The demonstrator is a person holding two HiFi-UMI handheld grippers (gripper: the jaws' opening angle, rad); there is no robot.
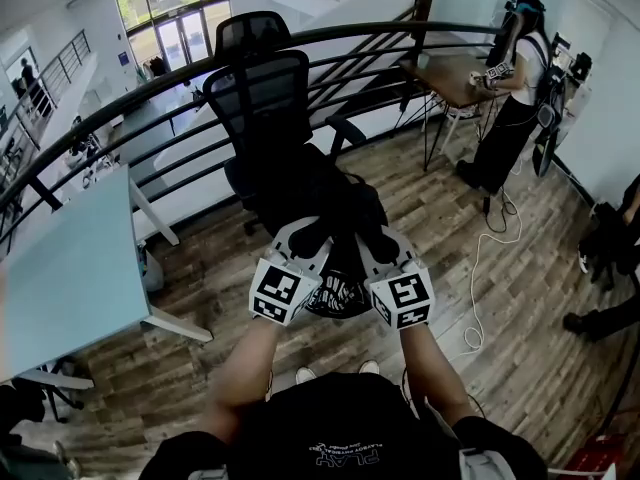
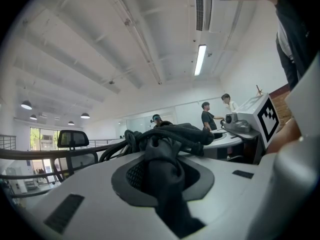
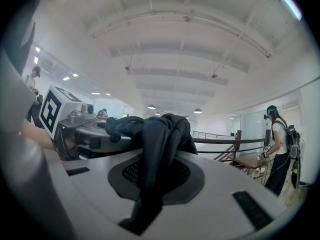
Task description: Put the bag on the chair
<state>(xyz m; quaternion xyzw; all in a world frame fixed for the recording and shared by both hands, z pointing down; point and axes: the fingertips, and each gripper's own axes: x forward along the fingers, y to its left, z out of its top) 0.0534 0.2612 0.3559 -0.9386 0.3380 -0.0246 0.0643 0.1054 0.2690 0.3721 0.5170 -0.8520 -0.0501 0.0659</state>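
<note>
Head view: left gripper (image 1: pixel 303 240) and right gripper (image 1: pixel 378 248) pinch the bag (image 1: pixel 345 218) (black) at the chair (image 1: pixel 262 93)

Chair (image 1: pixel 262 98) backrest straight ahead of left tool (image 1: pixel 303 236) and right tool (image 1: pixel 378 246), railing (image 1: pixel 400 28) curving just beyond; tabletop (image 1: pixel 60 258) well to their left; bare wooden floor (image 1: pixel 520 318) open to their right, cable (image 1: pixel 478 268) trailing across it

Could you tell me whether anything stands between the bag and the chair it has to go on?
Nothing visible does. The left claw and right claw are shut on the bag, holding it at the front of the chair; no other thing shows between them.
</note>
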